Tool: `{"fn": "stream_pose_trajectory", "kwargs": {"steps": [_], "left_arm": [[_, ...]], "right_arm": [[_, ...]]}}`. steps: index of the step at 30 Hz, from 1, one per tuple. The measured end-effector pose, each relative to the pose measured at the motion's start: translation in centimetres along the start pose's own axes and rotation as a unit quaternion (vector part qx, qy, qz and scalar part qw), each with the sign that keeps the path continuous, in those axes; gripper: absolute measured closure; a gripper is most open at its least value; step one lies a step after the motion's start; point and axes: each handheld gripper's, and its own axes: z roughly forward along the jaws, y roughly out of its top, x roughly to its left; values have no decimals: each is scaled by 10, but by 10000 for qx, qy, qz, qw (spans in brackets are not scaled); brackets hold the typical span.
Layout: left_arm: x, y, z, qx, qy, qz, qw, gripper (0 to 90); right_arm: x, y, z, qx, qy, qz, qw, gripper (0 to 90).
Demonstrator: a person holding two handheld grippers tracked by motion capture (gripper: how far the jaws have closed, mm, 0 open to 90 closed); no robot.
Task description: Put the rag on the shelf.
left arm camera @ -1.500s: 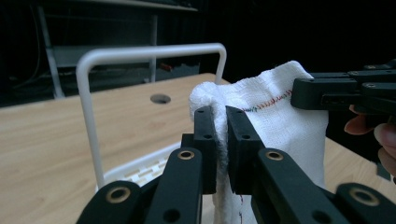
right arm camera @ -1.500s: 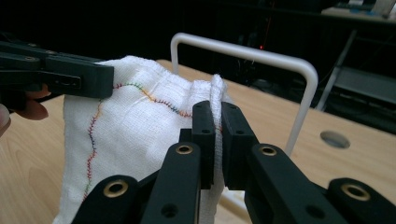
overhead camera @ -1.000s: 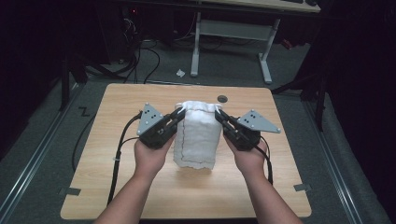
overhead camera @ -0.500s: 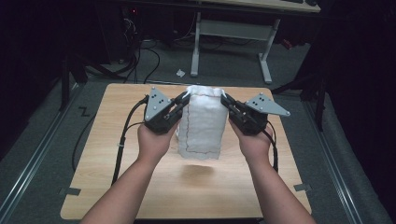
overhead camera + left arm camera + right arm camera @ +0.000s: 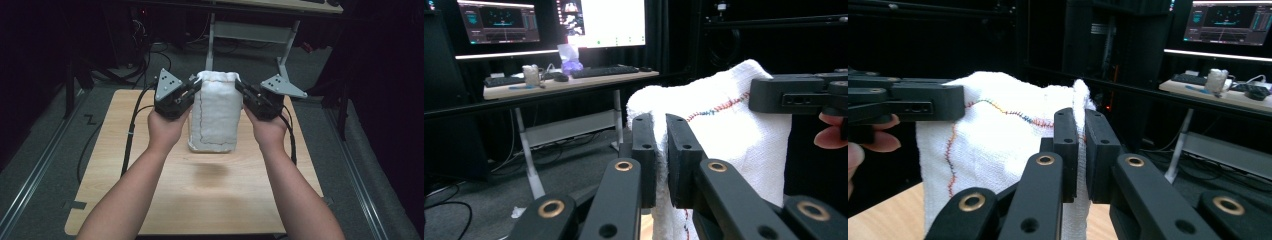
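Light wood table (image 5: 150,200) on grey floor, dark room; desk (image 5: 569,82) with lit monitors behind. Left gripper (image 5: 192,90) jaws clamped on top left edge of white towel (image 5: 214,115) (nubby weave, coloured stitched hem). Towel hangs above tabletop, shadow beneath. Right gripper (image 5: 239,89) jaws pinch top right edge.

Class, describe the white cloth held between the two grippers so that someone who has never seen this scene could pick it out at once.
Start at the wooden table in the middle of the dark room. Above its far half, the left gripper and right gripper each pinch a top corner of a hanging cloth. It is the one white thing there, with a line of coloured stitching near its edge.
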Motion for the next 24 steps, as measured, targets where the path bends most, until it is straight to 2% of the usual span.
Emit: {"fn": "stream_pose_trajectory", "kwargs": {"steps": [2,5,6,9,13,15,16,17,23,24], "left_arm": [[8,1,10,87,23,-45,9999,842],[13,0,17,132,-16,-55,9999,842],[18,-2,24,175,-41,-169,9997,842],[24,-6,33,230,-14,-257,9994,842],[32,-12,42,270,-5,-287,9992,841],[40,-16,51,329,-8,-511,9982,841],[40,-16,51,329,-8,-511,9982,841],[44,-17,57,380,27,-604,9974,841],[48,-19,68,502,111,-548,9972,840],[50,-23,73,602,131,-568,9965,840]], "right_arm": [[-7,1,14,117,-53,30,9999,859],[-12,1,21,197,-67,53,9998,859],[-18,-1,29,235,-74,114,9996,859],[-26,-5,40,307,-34,267,9992,859],[-32,-10,50,388,-39,308,9988,859],[-36,-13,61,508,-49,301,9982,858],[-36,-13,61,508,-49,301,9982,858],[-40,-13,68,565,-54,327,9979,859],[-50,-20,83,694,-78,374,9969,858],[-51,-22,86,730,-71,388,9966,858]]}}
